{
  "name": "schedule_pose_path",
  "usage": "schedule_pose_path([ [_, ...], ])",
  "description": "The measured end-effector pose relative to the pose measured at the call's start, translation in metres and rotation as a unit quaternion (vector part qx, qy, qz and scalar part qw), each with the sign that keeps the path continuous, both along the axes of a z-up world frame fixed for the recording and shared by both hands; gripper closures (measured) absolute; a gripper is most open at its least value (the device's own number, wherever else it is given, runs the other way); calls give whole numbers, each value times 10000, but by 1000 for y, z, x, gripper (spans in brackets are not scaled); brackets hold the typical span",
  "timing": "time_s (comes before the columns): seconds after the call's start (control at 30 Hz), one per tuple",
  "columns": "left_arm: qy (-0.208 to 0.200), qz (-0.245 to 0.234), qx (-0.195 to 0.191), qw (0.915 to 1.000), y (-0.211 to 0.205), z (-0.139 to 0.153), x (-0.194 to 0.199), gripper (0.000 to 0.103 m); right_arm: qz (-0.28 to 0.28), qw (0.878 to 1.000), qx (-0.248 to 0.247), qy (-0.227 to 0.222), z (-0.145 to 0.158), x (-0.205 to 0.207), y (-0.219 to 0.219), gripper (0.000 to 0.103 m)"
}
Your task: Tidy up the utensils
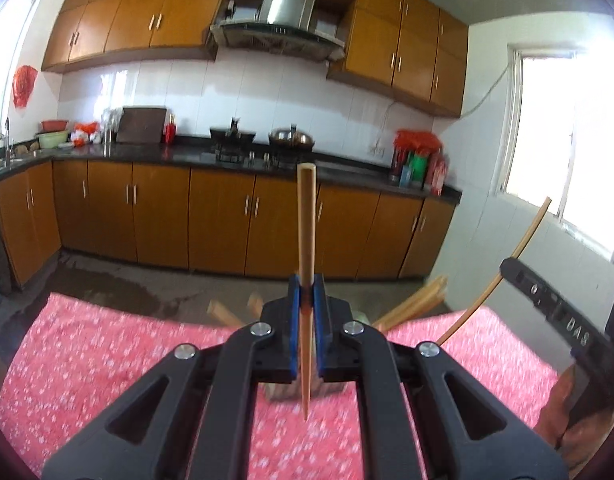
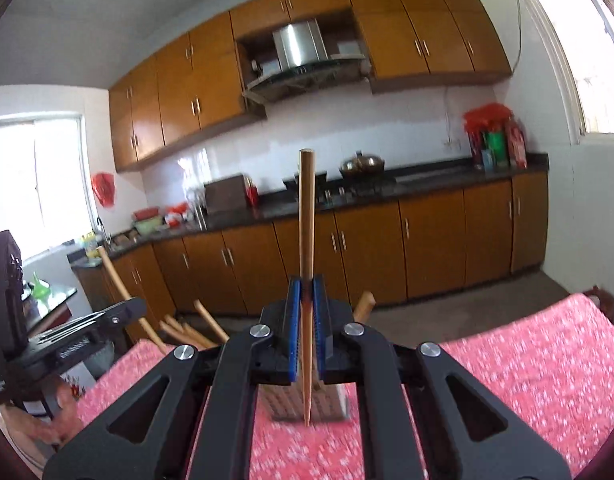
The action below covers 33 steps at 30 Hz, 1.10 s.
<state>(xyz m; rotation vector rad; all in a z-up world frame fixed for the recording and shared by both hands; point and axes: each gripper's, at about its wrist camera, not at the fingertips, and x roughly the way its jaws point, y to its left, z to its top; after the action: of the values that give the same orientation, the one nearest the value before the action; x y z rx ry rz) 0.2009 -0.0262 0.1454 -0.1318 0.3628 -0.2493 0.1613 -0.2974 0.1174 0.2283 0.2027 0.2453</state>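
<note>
My left gripper is shut on a wooden chopstick that stands upright, thick end up, above the red flowered tablecloth. My right gripper is shut on another upright wooden chopstick. A perforated utensil holder stands on the cloth just behind the right gripper, with several chopsticks leaning out of it. The holder is mostly hidden behind the left gripper; its chopsticks fan out there. The right gripper and its chopstick show at the right of the left wrist view.
The table's far edge drops to a grey floor. Kitchen counters with a stove and wok run along the back wall. The left gripper body sits at the left of the right wrist view.
</note>
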Motion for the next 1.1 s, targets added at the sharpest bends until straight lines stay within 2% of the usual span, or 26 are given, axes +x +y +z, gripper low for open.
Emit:
schedule_pose_path([
  [0.17, -518, 188, -217, 9982, -15, 35, 20, 95, -215, 9984, -20, -526, 19, 17, 11, 96],
  [0.3, -748, 403, -279, 9960, -21, 41, 35, 95, -343, 9969, -56, -705, 17, 31, 17, 96],
  [0.43, -739, 455, -219, 9960, -28, 26, 53, 95, -346, 9979, -46, -542, -3, 52, 23, 96],
  [0.6, -453, 440, -206, 9978, -28, -4, 70, 95, -308, 9991, -130, -250, -25, 65, 29, 96],
  [0.77, -256, 400, -211, 9986, -23, -19, 77, 95, -234, 9995, -199, -45, -36, 68, 31, 95],
  [0.83, -242, 405, -216, 9987, -21, -19, 77, 90, -207, 9996, -193, -22, -36, 67, 32, 94],
  [0.9, -253, 426, -195, 9986, -18, -17, 75, 82, -205, 9995, -235, -7, -34, 65, 31, 87],
  [0.97, -290, 458, -200, 9983, -16, -14, 72, 76, -222, 9994, -252, -38, -31, 62, 29, 75],
  [1.1, -347, 519, -217, 9978, -6, -6, 60, 63, -269, 9991, -291, -130, -21, 53, 24, 71],
])
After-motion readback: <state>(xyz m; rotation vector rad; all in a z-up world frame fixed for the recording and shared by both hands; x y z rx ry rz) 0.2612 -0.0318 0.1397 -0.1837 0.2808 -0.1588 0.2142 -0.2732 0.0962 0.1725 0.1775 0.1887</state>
